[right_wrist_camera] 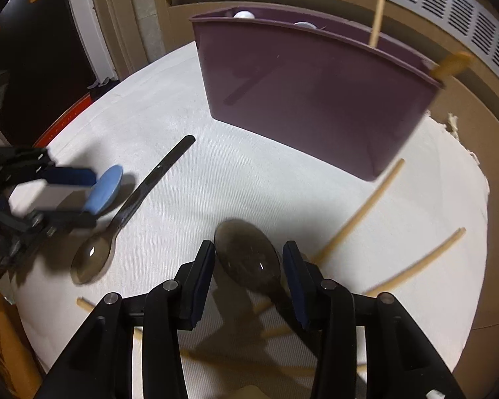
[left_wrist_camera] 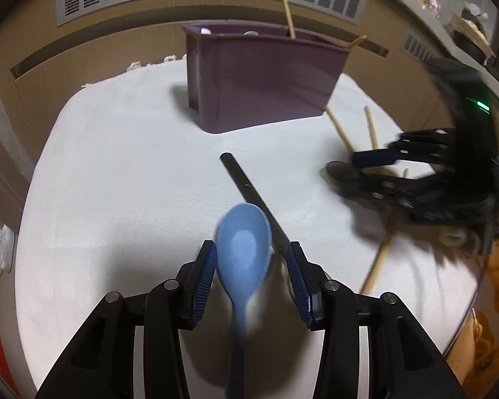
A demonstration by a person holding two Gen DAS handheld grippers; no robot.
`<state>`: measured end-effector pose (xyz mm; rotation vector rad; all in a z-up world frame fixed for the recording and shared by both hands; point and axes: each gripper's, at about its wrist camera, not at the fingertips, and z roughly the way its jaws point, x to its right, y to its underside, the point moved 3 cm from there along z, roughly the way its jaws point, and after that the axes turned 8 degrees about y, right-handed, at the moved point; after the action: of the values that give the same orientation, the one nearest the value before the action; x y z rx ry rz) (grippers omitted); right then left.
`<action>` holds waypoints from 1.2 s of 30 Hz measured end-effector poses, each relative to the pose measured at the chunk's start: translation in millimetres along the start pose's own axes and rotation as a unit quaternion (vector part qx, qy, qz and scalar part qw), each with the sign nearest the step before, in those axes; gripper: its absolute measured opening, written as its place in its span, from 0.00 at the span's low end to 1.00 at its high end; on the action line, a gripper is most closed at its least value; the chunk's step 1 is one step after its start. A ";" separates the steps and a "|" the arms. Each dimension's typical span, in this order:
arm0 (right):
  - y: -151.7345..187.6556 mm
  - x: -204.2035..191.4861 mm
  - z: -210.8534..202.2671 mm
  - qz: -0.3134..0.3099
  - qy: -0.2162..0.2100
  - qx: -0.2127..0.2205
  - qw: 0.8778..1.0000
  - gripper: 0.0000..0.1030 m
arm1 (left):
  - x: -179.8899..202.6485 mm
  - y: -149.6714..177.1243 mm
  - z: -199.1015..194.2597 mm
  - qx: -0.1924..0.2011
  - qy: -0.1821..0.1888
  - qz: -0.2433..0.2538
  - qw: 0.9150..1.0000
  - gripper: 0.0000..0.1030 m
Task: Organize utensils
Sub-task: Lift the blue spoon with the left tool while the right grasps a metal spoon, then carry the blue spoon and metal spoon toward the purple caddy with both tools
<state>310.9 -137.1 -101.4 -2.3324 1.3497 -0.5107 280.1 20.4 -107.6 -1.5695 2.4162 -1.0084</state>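
Two hand-held grippers in play, both with jaws spread around a spoon bowl, no pad clearly touching.

Left hand-held gripper [left_wrist_camera: 252, 261]: blue spoon [left_wrist_camera: 243, 249] sits between the blue pads, bowl pointing to 12 o'clock, handle running back to 6 o'clock under the gripper body. Gap visible on the right pad side; left pad is just beside the bowl edge, contact unclear. From the right wrist view the blue bowl [right_wrist_camera: 104, 188] looks lifted and tilted, with a shadow on the cloth below it.

Right hand-held gripper [right_wrist_camera: 248, 261]: dark spoon [right_wrist_camera: 248, 256] between its pads, bowl at 12 o'clock, handle going to about 5 o'clock. Gaps on both sides. Motion blur here, so I can't tell whether the spoon is gripped further back.

Metal spoon [right_wrist_camera: 123, 219] lies flat on the white-clothed worktop [right_wrist_camera: 249, 183], between the two grippers: bowl at 7 o'clock, handle tip at 1 o'clock in the right wrist view.

Purple bin [left_wrist_camera: 262, 79] stands upright at 12 o'clock on the worktop, well apart from both grippers. A wooden chopstick [left_wrist_camera: 287, 11] sticks up out of it, a second wooden piece [left_wrist_camera: 356, 42] leans over its right corner, and white rounded items [right_wrist_camera: 244, 15] show at the rim.

Loose wooden chopsticks [right_wrist_camera: 362, 212] lie scattered on the cloth at 3 to 5 o'clock of the right gripper.
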 end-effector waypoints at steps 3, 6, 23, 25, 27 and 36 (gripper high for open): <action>9.3 8.7 -6.5 -0.015 0.004 0.010 1.000 0.45 | -6.4 -4.5 11.0 -0.019 -0.005 -0.011 1.000 0.44; 16.1 8.8 -10.0 -0.039 0.010 0.011 0.999 0.47 | -6.9 -8.6 14.0 -0.018 -0.005 -0.015 1.000 0.38; 1.8 -6.4 -11.8 -0.059 0.016 0.018 0.998 0.33 | 9.4 5.1 -19.9 0.031 -0.031 -0.014 0.999 0.34; 5.6 -6.8 -29.8 -0.047 0.014 0.035 0.998 0.33 | 14.7 5.3 -26.1 0.041 -0.037 -0.012 0.998 0.34; 9.1 -2.5 -49.3 -0.023 0.009 0.051 0.998 0.33 | 22.0 4.6 -33.9 0.052 -0.039 -0.011 0.998 0.34; 4.5 22.9 -160.6 0.054 0.001 0.173 0.983 0.30 | 86.6 -41.9 -108.3 0.164 -0.040 0.040 0.985 0.34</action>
<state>238.8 -183.9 36.2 -1.9683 1.2648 -0.6550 228.0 -11.7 23.8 -1.3612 2.1095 -1.2274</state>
